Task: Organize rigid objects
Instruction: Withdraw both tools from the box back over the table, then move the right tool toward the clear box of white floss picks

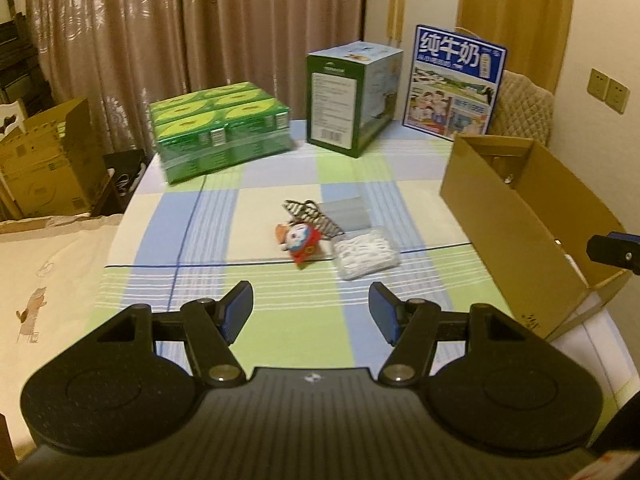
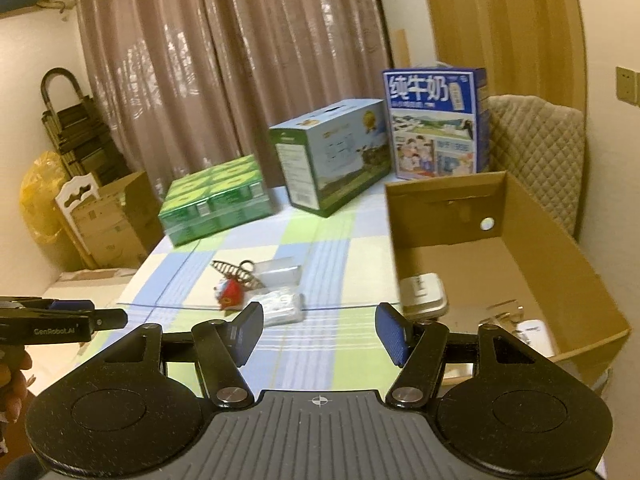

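Left wrist view: the left gripper (image 1: 311, 312), jaws apart and empty, faces the cotton swab box (image 1: 367, 253) just ahead, slightly right. The right gripper (image 2: 319, 330), also apart and empty, sits beside the cardboard box (image 2: 560, 248); the left looks nearer.

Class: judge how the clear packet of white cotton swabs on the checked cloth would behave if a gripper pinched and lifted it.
The packet of cotton swabs looks light and is unlikely to roll, lying flat. Its glossy wrap may slip between pads. Loose swabs could shift, so it may sag slightly.
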The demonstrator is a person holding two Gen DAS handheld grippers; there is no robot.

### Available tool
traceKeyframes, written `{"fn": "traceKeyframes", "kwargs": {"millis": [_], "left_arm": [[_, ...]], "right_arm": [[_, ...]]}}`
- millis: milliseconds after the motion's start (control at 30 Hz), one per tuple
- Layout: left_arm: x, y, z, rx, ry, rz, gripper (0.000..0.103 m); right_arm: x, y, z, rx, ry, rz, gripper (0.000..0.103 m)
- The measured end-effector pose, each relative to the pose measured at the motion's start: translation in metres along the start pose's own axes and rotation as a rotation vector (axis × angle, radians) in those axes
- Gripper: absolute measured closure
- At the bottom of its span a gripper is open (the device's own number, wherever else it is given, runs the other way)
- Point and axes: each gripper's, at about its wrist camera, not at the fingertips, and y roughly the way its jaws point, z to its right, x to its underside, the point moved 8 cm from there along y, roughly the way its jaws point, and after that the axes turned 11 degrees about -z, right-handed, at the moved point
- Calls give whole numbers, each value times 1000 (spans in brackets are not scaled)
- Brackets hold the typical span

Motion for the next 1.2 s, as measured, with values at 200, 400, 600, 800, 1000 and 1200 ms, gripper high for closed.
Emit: {"fn": "traceKeyframes", "kwargs": {"millis": [200, 400, 600, 800, 1000, 1200], "left_arm": [[5, 9, -14, -8, -25, -15, 43], [10, 27, -23, -16, -34, -41, 38], [11, 48, -27, -16, -35, -62, 37], [8, 70, -32, -21, -36, -76, 34], [5, 95, -41, -33, -45, -83, 24], [4, 127, -49, -38, -51, -90, 19]], "right_arm": [[3, 20, -19, -12, -34, -22, 44], [7, 44, -31, -1, -55, -51, 42], [10, 68, -34, 2, -61, -72, 30], [11, 93, -36, 8, -70, -96, 24], [11, 119, -39, 6, -75, -107, 17], [12, 149, -41, 17, -97, -125, 13]]}}
